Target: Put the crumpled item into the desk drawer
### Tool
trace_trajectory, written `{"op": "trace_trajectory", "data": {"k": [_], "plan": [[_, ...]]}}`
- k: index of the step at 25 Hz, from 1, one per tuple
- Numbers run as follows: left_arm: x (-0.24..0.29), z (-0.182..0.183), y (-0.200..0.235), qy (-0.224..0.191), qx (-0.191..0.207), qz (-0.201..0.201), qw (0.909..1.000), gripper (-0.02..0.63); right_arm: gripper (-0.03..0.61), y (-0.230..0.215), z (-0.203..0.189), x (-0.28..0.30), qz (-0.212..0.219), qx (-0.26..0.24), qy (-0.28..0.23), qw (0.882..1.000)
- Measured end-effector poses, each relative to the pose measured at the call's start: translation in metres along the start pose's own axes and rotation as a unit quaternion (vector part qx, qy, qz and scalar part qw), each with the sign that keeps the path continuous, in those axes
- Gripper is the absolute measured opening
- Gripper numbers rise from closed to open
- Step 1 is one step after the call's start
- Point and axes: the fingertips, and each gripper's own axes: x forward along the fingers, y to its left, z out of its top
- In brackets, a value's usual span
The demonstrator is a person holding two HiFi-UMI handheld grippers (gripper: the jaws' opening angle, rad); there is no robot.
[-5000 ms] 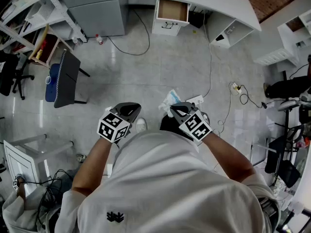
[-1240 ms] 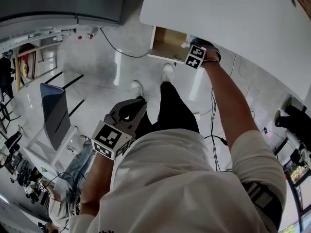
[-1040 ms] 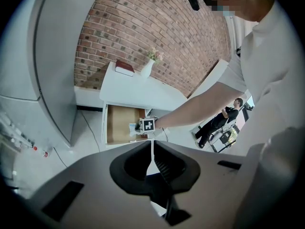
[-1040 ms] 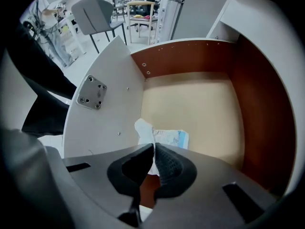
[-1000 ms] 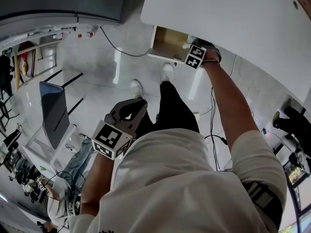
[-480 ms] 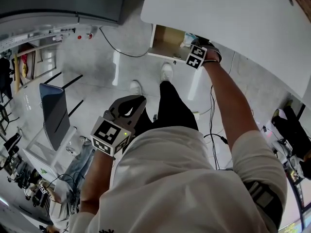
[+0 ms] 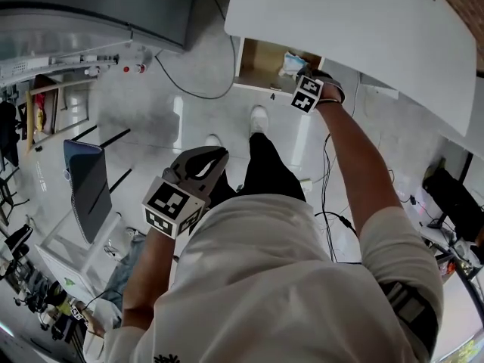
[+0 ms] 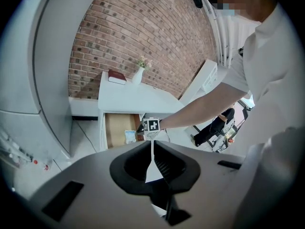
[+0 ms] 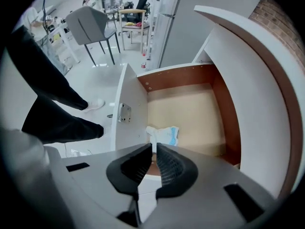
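In the head view, the right gripper (image 7: 306, 89) is held at the open drawer (image 7: 261, 60), where the crumpled item (image 7: 291, 63) lies. The left gripper (image 7: 193, 176) is kept idle.

In the left gripper view, its jaws are clenched on nothing.

In the right gripper view, the jaws are nearly closed, with the item's corner at their tips. If that corner is snagged, the item could be dragged back out.

Bright, even indoor light filling all views. Glossy floor (image 7: 151, 127) throwing white glare streaks in head view. Worktop (image 7: 340, 13) washing out near-white. Strong fisheye bending straight lines at edges. Black vignette ringing both gripper views. Left claw (image 8: 152, 144) and right claw (image 9: 154, 147) looming dark, slightly soft, casting no hard shadows.
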Motion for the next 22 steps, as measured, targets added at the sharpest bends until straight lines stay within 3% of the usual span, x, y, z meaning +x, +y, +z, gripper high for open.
{"op": "trace_trajectory", "data": {"k": [5, 14, 22], "plan": [[-0.040, -0.008, -0.038, 0.001, 0.021, -0.017, 0.9996, 0.034, 0.048, 0.024, -0.008, -0.064, -0.017, 0.007, 0.003, 1.000], [-0.099, -0.026, -0.051, -0.018, 0.056, -0.041, 0.9974, 0.034, 0.043, 0.070, 0.014, -0.136, -0.037, 0.039, -0.004, 0.999], [-0.146, -0.037, -0.056, -0.033, 0.091, -0.054, 0.9938, 0.034, 0.043, 0.111, 0.037, -0.190, -0.048, 0.100, -0.025, 0.994]]}}
